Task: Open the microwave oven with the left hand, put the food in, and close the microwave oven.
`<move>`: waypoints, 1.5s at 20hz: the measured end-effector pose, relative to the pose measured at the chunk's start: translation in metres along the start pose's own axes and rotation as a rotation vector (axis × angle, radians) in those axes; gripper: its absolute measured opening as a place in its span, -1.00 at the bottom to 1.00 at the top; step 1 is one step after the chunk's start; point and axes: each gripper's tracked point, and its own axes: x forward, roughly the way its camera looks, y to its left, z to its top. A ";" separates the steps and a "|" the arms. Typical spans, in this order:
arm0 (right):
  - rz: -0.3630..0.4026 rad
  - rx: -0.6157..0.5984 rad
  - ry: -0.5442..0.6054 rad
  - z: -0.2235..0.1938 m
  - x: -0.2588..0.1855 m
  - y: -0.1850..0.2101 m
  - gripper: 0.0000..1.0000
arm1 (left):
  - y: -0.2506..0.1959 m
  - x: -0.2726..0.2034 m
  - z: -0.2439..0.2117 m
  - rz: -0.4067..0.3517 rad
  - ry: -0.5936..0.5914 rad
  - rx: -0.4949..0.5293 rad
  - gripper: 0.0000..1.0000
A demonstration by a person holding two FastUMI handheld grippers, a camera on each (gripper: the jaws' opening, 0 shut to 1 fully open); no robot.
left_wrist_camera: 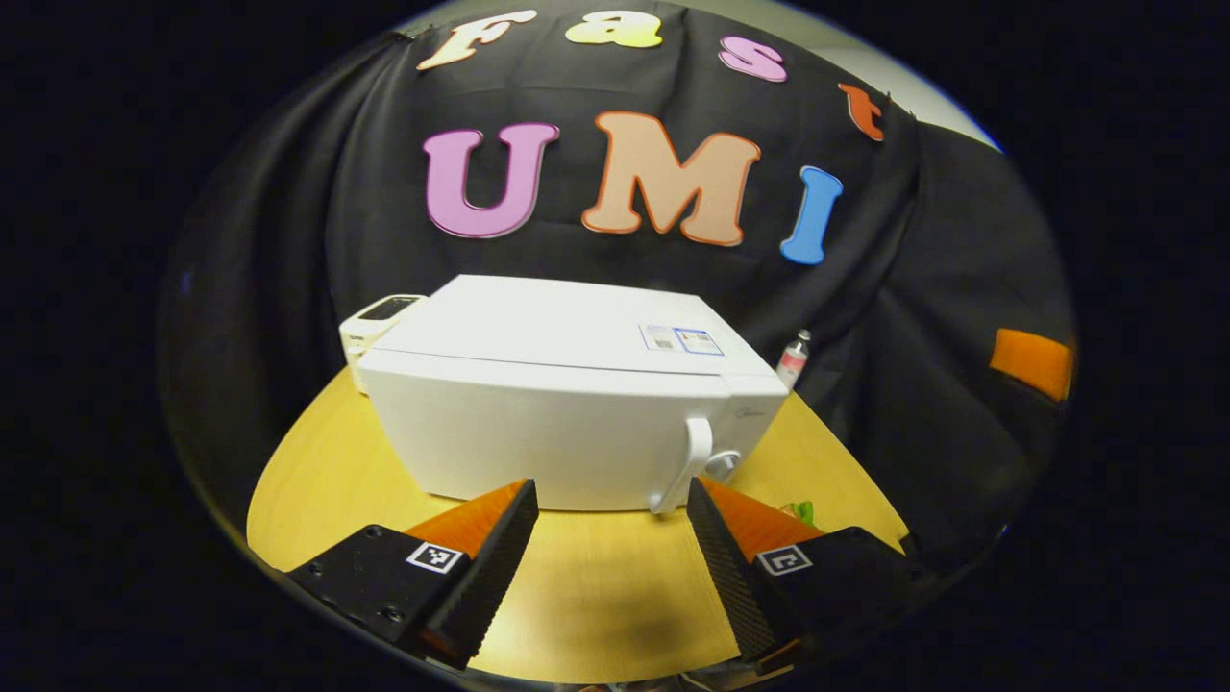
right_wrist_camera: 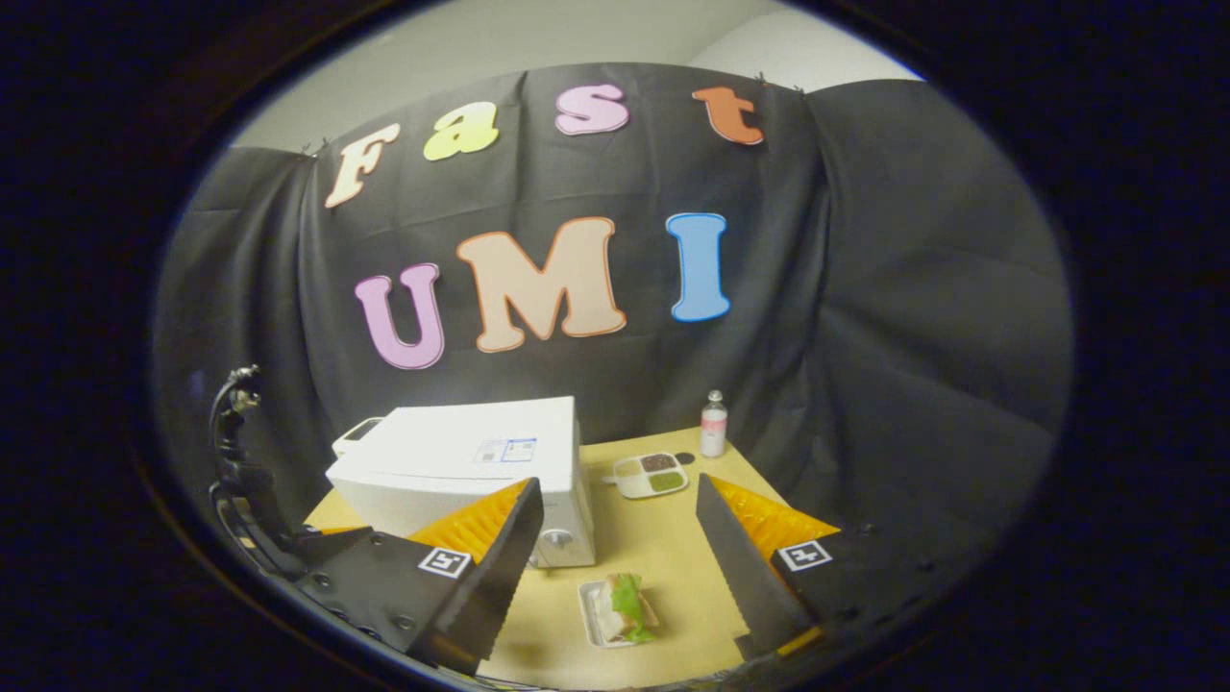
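Two tools are in play, both spread wide with nothing between their fingers. The left tool hangs above the wooden desk, facing the front of the white microwave oven, whose door is closed. The door's white handle stands upright just ahead of the tool's right-hand finger, close to its tip but apart from it. Beyond the oven's far right corner a small bottle stands by the black cloth wall. The right tool is held higher and farther back, with the food, a sandwich with a green leaf on a small tray, lying on the desk below and between its fingers. From this tool the oven sits ahead and to the left, past its left finger. Farther ahead, a compartment dish with small portions lies to the oven's right, the bottle just beyond it.
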 end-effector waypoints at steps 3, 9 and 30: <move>-0.068 0.005 0.002 -0.005 -0.013 -0.021 0.99 | -0.018 0.024 -0.025 -0.053 0.090 0.035 0.91; -0.157 0.035 0.022 -0.015 -0.029 -0.049 0.99 | -0.040 0.069 -0.058 -0.097 0.199 0.038 0.89; -0.205 0.080 0.064 -0.032 -0.028 -0.077 0.99 | -0.041 0.164 -0.090 0.014 0.381 0.050 -0.10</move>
